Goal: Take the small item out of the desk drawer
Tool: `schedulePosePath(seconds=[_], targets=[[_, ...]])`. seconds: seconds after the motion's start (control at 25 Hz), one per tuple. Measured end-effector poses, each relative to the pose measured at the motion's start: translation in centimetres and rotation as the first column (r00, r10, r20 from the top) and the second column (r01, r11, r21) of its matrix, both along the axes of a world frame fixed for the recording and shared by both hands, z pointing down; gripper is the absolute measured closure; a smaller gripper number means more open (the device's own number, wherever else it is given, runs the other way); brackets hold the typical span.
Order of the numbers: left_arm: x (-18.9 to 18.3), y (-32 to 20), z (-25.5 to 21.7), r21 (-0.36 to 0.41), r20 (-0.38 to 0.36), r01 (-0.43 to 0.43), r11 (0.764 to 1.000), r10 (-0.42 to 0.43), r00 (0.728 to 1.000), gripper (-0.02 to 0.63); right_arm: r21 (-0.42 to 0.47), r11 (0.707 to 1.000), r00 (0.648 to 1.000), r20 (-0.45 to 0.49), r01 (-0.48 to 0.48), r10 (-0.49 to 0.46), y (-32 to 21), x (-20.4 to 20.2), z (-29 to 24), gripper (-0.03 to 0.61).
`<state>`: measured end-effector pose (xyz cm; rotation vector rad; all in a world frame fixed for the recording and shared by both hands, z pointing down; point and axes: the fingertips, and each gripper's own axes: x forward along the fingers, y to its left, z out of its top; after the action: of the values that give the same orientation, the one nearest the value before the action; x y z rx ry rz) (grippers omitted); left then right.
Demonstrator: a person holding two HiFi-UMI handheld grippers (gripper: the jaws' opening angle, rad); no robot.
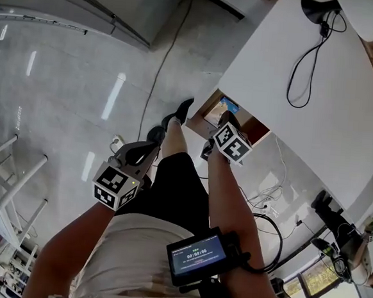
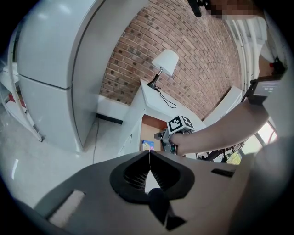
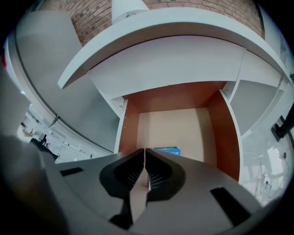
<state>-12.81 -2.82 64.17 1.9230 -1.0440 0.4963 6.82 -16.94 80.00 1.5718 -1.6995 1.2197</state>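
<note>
The desk drawer (image 1: 210,110) stands open under the white desk (image 1: 341,144); its side walls are brown and its floor (image 3: 174,126) is beige. A small blue item (image 3: 167,150) lies flat on that floor, also visible as a blue and yellow item (image 1: 226,106) and as a small item (image 2: 148,145). My right gripper (image 3: 144,150) is shut and empty, pointing down into the drawer just in front of the item; its marker cube (image 1: 232,143) hovers over the drawer's near edge. My left gripper (image 2: 149,153) is shut on nothing and hangs to the left (image 1: 152,149), away from the drawer.
A table lamp (image 2: 164,62) and its black cable (image 1: 305,71) are on the desk. A large white cabinet (image 2: 50,69) stands left of it. Loose cables (image 1: 266,198) lie on the floor at the right, and a white rack (image 1: 3,188) is at far left.
</note>
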Motion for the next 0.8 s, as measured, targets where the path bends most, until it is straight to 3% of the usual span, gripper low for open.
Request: schedulePosePath(seconds=[0.24,0.48,0.64,0.8], targets=[[-0.2,1.4,1.2,-0.032,-0.007,0.017,0.999,-0.017,1.000,0.607,-0.013,0.999,0.998,-0.032,-0.047,0.047,-0.1,0.2,2.5,0.564],[-1.0,1.3,2.2,-0.045,0.005,0.031,0.999,-0.031,0.999,0.607,-0.060,0.996,0.998,-0.029,-0.063,0.062,-0.5,0.4,5.4,0.342],[-1.7,0.8,2.9,-0.046,0.014,0.059,0.997,-0.058,0.998,0.607,-0.096,0.995,0.994,-0.112,-0.016,0.005,-0.6,1.2,6.8,0.270],[-1.6,0.8,3.6,-0.054,0.021,0.061,0.997,-0.060,0.998,0.607,-0.133,0.991,0.991,-0.136,-0.002,-0.016,-0.2,1.4,8.3,0.244]])
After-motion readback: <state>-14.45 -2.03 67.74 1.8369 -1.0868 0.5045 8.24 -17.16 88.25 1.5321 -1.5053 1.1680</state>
